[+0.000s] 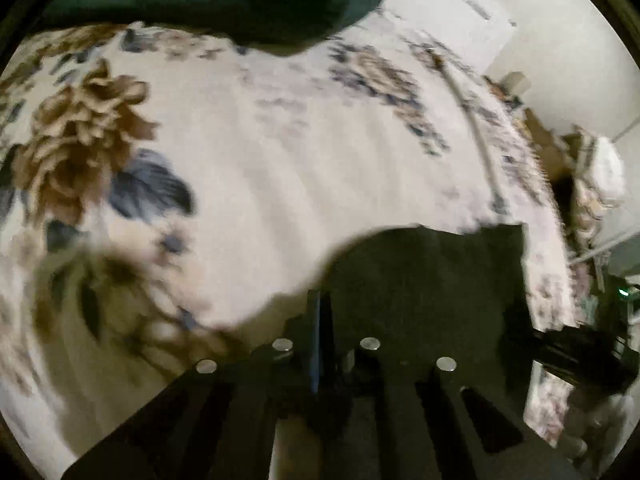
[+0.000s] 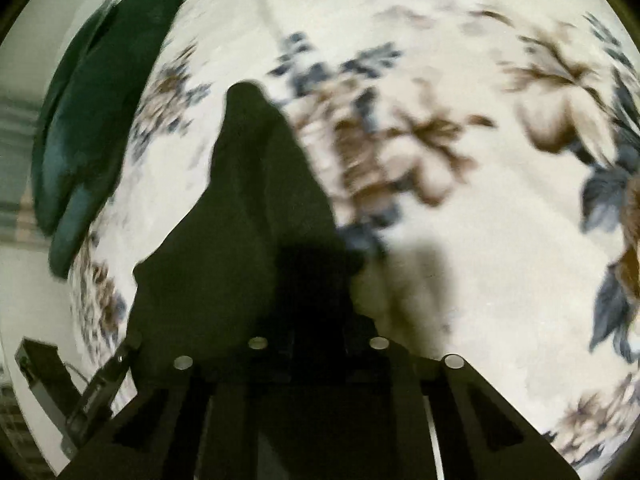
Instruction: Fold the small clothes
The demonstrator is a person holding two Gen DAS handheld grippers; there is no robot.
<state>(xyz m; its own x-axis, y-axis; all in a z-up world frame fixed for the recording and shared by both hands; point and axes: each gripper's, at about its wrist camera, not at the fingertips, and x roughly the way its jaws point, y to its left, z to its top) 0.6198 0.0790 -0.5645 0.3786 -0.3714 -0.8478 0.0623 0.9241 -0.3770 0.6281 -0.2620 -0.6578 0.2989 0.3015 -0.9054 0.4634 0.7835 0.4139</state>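
A small black garment [image 1: 432,272] lies on a floral bedsheet [image 1: 260,152]. In the left wrist view my left gripper [image 1: 320,300] has its fingers pressed together at the garment's left edge, and the cloth spreads to the right of them. In the right wrist view the same black garment [image 2: 248,200] runs as a long tapering strip from my right gripper [image 2: 316,280] up toward the far left. The right fingers are dark and merge with the cloth, nearly together on a fold of it. Both views are blurred.
A dark green pillow [image 1: 224,0] lies at the far end of the bed, also seen as the green pillow [image 2: 92,120] at the left. The bed's edge [image 1: 552,208] runs down the right, with clutter beyond. The other gripper's black body [image 1: 580,356] shows at the lower right.
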